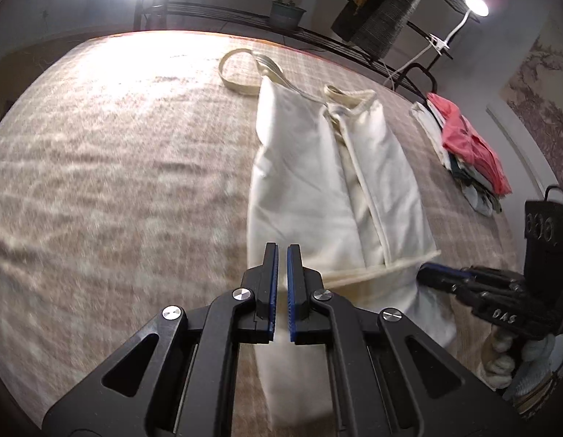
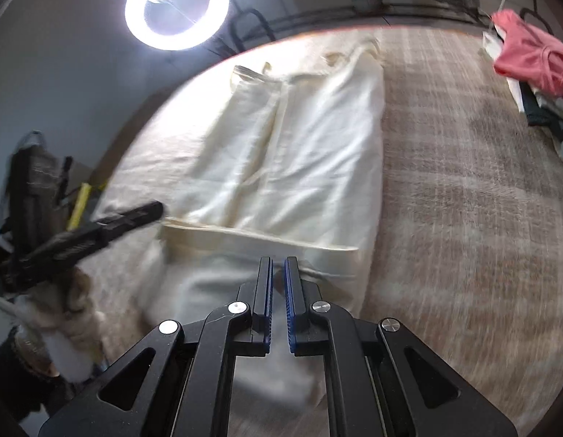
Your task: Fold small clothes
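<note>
A cream sleeveless garment (image 1: pixel 318 167) lies lengthwise on the checked tablecloth, sides folded in, straps at the far end. It also shows in the right wrist view (image 2: pixel 299 145). My left gripper (image 1: pixel 281 251) is shut on the garment's near hem, left corner, and holds it lifted. My right gripper (image 2: pixel 278 262) is shut on the near hem at the right corner. The lifted hem (image 2: pixel 259 233) is turned over toward the far end. The right gripper also shows in the left wrist view (image 1: pixel 441 273), and the left gripper in the right wrist view (image 2: pixel 146 211).
A stack of folded clothes with a coral piece on top (image 1: pixel 467 145) sits at the table's right edge, also in the right wrist view (image 2: pixel 532 58). A ring light (image 2: pixel 176 7), a metal rack (image 1: pixel 245 14) and a desk lamp (image 1: pixel 476 4) stand behind the table.
</note>
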Action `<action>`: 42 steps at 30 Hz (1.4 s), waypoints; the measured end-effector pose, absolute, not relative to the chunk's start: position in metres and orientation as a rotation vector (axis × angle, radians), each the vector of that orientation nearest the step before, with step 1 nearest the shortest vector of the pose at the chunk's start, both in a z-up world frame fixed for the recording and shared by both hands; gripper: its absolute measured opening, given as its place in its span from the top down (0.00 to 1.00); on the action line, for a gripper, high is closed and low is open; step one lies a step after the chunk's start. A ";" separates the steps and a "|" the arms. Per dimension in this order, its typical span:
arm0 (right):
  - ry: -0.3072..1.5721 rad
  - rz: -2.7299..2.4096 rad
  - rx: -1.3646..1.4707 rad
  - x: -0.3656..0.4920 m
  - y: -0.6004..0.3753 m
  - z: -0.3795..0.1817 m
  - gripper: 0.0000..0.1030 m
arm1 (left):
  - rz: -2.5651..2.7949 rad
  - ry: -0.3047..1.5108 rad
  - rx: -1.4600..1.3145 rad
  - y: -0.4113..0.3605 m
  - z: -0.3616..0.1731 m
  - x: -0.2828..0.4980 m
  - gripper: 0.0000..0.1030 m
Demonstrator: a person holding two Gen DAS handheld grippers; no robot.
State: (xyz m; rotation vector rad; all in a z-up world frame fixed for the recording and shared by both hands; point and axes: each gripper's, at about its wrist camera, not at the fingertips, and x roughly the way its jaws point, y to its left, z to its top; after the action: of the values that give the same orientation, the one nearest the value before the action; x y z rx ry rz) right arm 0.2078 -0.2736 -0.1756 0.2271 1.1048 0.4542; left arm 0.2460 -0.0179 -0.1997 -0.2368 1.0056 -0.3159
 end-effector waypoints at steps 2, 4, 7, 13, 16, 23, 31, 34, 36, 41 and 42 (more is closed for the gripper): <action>1.115 0.451 0.229 0.216 -0.276 -0.178 0.96 | -0.300 1.001 -0.242 -0.015 -0.198 0.259 0.99; 1.096 0.459 0.244 0.225 -0.280 -0.172 0.96 | -0.283 0.993 -0.269 -0.009 -0.195 0.274 0.98; 1.050 0.473 0.284 0.237 -0.290 -0.162 0.96 | -0.276 0.991 -0.321 -0.003 -0.195 0.296 0.93; 1.018 0.474 0.382 0.286 -0.302 -0.159 0.96 | -0.322 1.002 -0.378 -0.010 -0.201 0.336 0.93; 1.029 0.494 0.404 0.310 -0.301 -0.166 0.96 | -0.325 1.025 -0.369 -0.020 -0.211 0.353 0.93; 1.052 0.398 0.405 0.353 -0.319 -0.188 0.96 | -0.282 1.036 -0.345 -0.024 -0.230 0.382 0.93; 1.032 0.299 0.374 0.373 -0.337 -0.185 0.94 | -0.224 0.993 -0.360 -0.018 -0.225 0.394 0.65; 0.997 0.309 0.431 0.376 -0.344 -0.176 0.67 | -0.212 0.979 -0.378 -0.012 -0.223 0.399 0.55; 0.972 0.282 0.423 0.378 -0.345 -0.171 0.58 | -0.207 0.977 -0.400 -0.008 -0.225 0.403 0.53; 0.986 0.291 0.451 0.395 -0.341 -0.177 0.58 | -0.225 0.985 -0.466 -0.008 -0.230 0.417 0.53; 0.990 0.291 0.458 0.398 -0.341 -0.180 0.58 | -0.230 0.988 -0.467 -0.010 -0.230 0.421 0.53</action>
State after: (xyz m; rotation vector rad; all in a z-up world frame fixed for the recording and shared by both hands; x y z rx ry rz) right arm 0.3982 -0.3406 -0.1796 0.4583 0.9904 0.2915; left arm 0.4205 -0.0103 -0.2302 -0.4674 0.9875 -0.2295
